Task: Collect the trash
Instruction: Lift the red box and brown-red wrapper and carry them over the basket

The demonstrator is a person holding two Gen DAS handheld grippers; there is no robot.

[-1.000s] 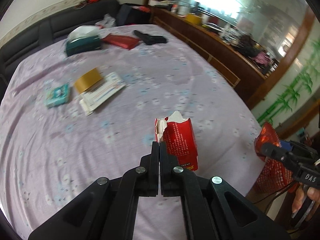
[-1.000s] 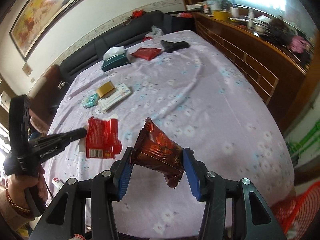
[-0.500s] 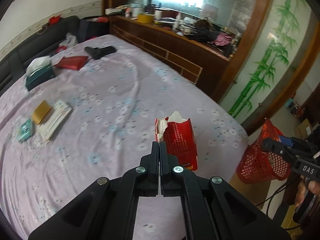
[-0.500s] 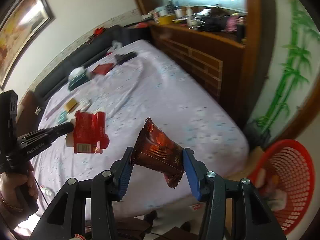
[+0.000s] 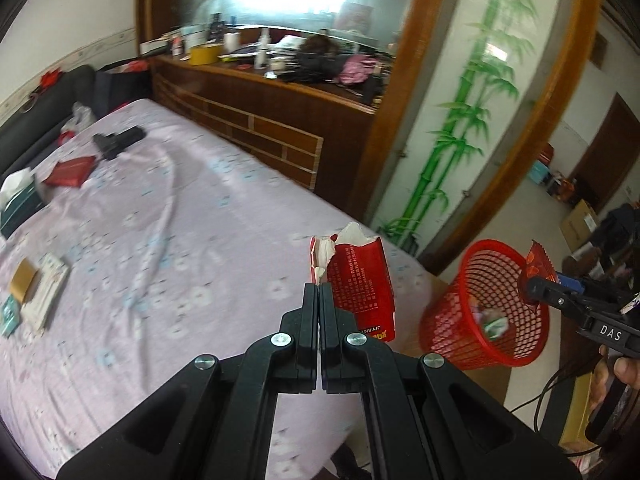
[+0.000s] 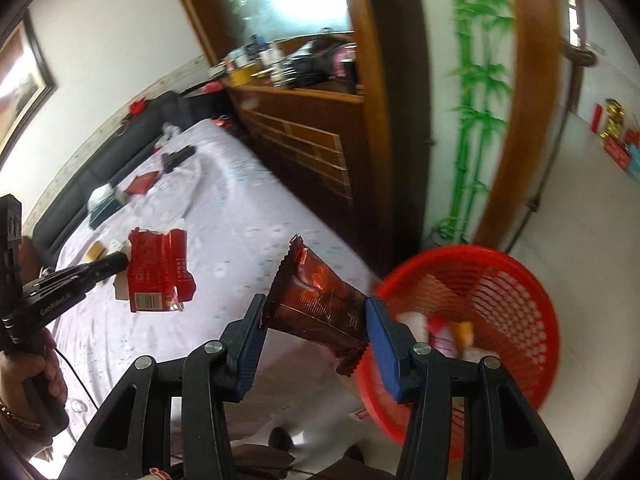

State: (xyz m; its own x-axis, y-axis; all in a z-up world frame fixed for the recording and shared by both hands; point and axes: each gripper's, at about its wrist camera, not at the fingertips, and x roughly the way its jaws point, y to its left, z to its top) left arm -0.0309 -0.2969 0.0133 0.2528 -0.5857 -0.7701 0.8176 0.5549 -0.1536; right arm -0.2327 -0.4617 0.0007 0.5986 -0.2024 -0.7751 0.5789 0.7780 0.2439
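Observation:
My left gripper (image 5: 319, 292) is shut on the torn edge of a red paper carton (image 5: 360, 284), which hangs over the bed's corner; the same carton (image 6: 158, 270) shows at the left of the right wrist view. My right gripper (image 6: 314, 320) is shut on a dark red foil snack wrapper (image 6: 320, 300), pinched between its blue pads (image 6: 378, 328). The wrapper hangs just left of a red mesh basket (image 6: 516, 280) on the floor, which holds several scraps. In the left wrist view the basket (image 5: 472, 336) stands right of the bed, with the wrapper (image 5: 538, 266) above its rim.
The bed (image 5: 168, 240) with a lilac sheet carries a red packet (image 5: 70, 172), a tissue box (image 5: 18, 200), a black object (image 5: 118, 142), a gold card and small boxes (image 5: 36, 296). A cluttered wooden counter (image 5: 280, 92) runs behind it. A bamboo-painted wall (image 5: 460, 120) stands behind the basket.
Both grippers have swung right from over the bed toward its corner, each keeping its grip. The red basket has come fully into view and now lies close beside the held wrapper.

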